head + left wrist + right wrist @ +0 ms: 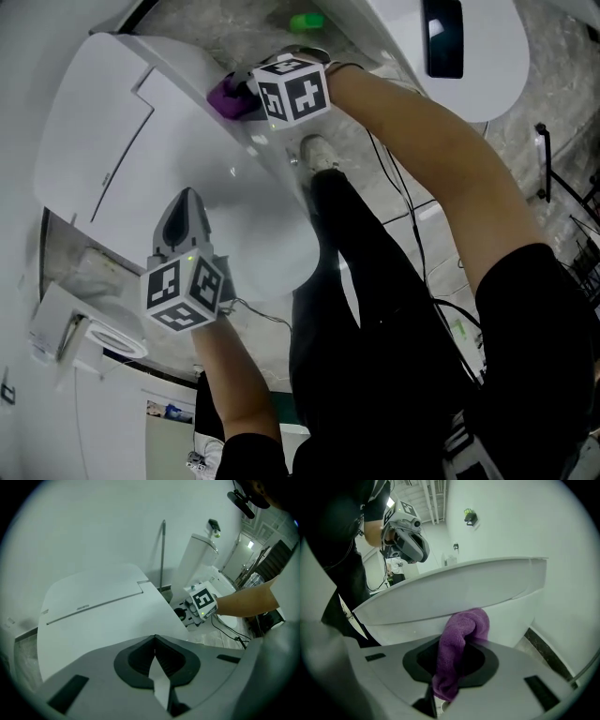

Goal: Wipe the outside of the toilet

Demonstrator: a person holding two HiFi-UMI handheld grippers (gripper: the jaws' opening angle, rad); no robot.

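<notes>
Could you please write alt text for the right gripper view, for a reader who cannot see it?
The right gripper is shut on a purple cloth, holding it against the outer wall of a white toilet just below the closed lid. At upper left, the person's left gripper hangs above the lid.

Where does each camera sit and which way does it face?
Head view: on the head, looking down at the toilet, left claw, right claw, forearms, legs.
Left gripper view: on the shut left claw, facing the wall across the toilet; right forearm.
Right gripper view: low beside the toilet, purple cloth clamped; dark clothing.
Each gripper view shows the other claw.
</notes>
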